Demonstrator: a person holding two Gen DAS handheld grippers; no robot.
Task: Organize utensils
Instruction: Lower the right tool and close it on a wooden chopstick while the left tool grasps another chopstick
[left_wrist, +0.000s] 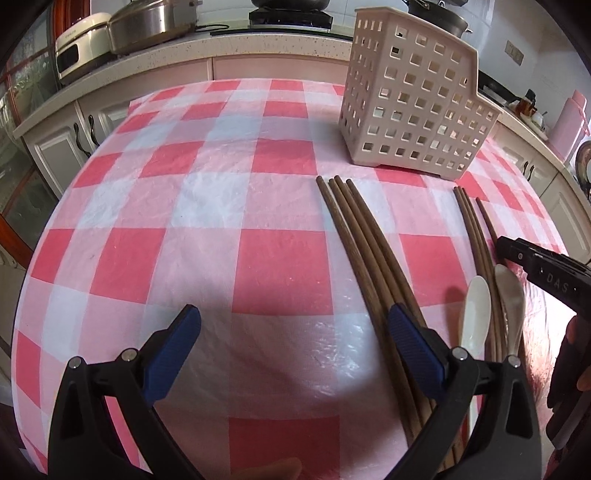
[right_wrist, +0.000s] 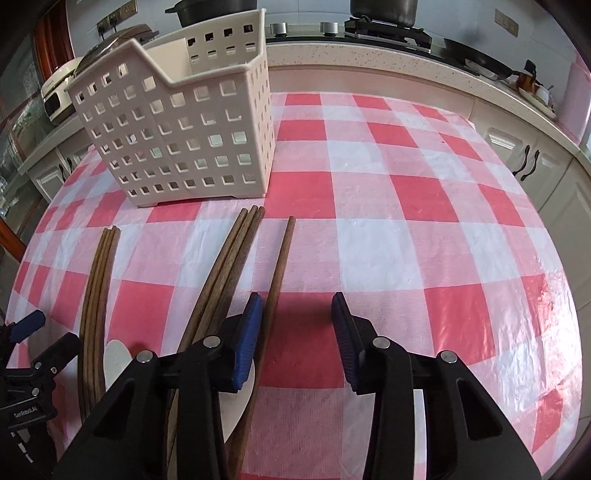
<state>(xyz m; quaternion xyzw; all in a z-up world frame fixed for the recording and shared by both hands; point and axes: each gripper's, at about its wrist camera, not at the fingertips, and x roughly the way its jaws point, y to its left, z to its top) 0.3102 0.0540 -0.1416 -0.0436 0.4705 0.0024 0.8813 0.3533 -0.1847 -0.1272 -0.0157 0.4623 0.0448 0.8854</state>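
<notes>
A beige perforated utensil basket (left_wrist: 413, 107) (right_wrist: 177, 122) stands on the red-and-white checked tablecloth (left_wrist: 199, 258) (right_wrist: 406, 240). Several brown wooden chopsticks lie in front of it in bundles: one bundle (left_wrist: 365, 243) (right_wrist: 98, 291), another bundle (right_wrist: 225, 266) (left_wrist: 476, 236), and a single stick (right_wrist: 279, 266). Two white spoons (left_wrist: 476, 314) (left_wrist: 511, 302) lie among them; one shows in the right wrist view (right_wrist: 116, 363). My left gripper (left_wrist: 293, 332) is open and empty, left of the chopsticks. My right gripper (right_wrist: 297, 321) is open and empty, its left finger (right_wrist: 249, 332) over the single stick.
A kitchen counter (left_wrist: 258, 48) (right_wrist: 369, 55) with pots, a stove and an appliance runs behind the table. Cabinets stand to the left and right. The left gripper shows at the right wrist view's left edge (right_wrist: 26, 354); the right gripper shows at the left wrist view's right edge (left_wrist: 539, 273).
</notes>
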